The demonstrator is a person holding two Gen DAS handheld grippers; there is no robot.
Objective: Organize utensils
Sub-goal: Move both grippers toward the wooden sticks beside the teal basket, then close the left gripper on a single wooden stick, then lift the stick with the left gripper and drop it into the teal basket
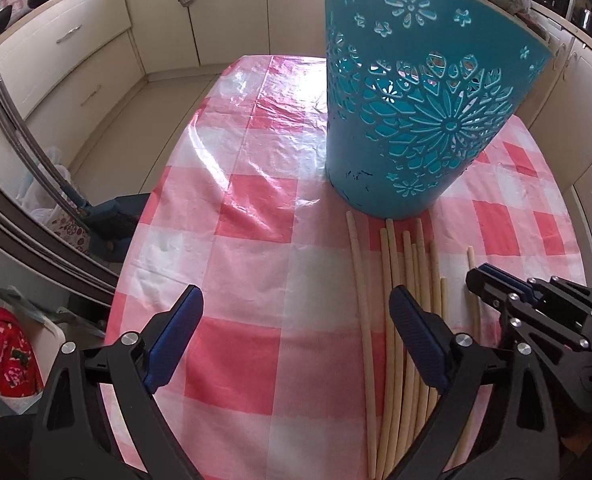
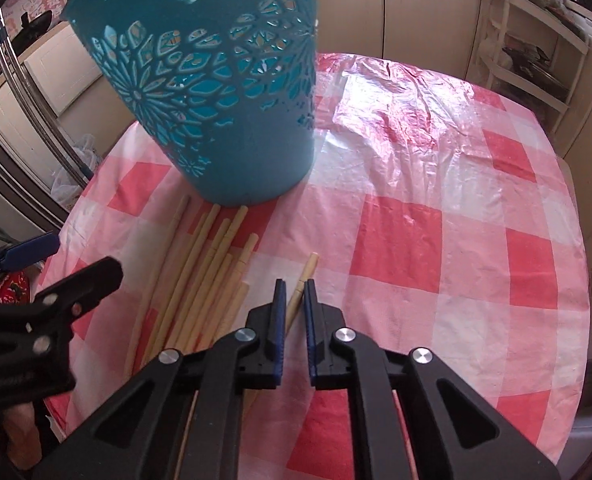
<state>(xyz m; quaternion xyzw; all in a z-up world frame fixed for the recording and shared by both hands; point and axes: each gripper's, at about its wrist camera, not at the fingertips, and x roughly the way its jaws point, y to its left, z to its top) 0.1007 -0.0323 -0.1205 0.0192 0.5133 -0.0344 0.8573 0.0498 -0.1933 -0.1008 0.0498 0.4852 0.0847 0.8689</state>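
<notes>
A teal cut-out bucket (image 1: 408, 120) stands upright on the checked tablecloth; it also shows in the right wrist view (image 2: 224, 100). Several pale wooden chopsticks (image 1: 400, 280) lie side by side in front of it, also in the right wrist view (image 2: 200, 276). My left gripper (image 1: 296, 312) is open and empty, its right finger over the bundle. My right gripper (image 2: 295, 292) is closed around one chopstick (image 2: 306, 272) lying apart at the right of the bundle; it appears in the left wrist view (image 1: 492, 280).
The red and white checked tablecloth (image 2: 436, 240) covers the table. Cream kitchen cabinets (image 1: 96, 40) stand behind. A white shelf rack (image 2: 536, 48) is at the far right. Bags sit on the floor at left (image 1: 44, 196).
</notes>
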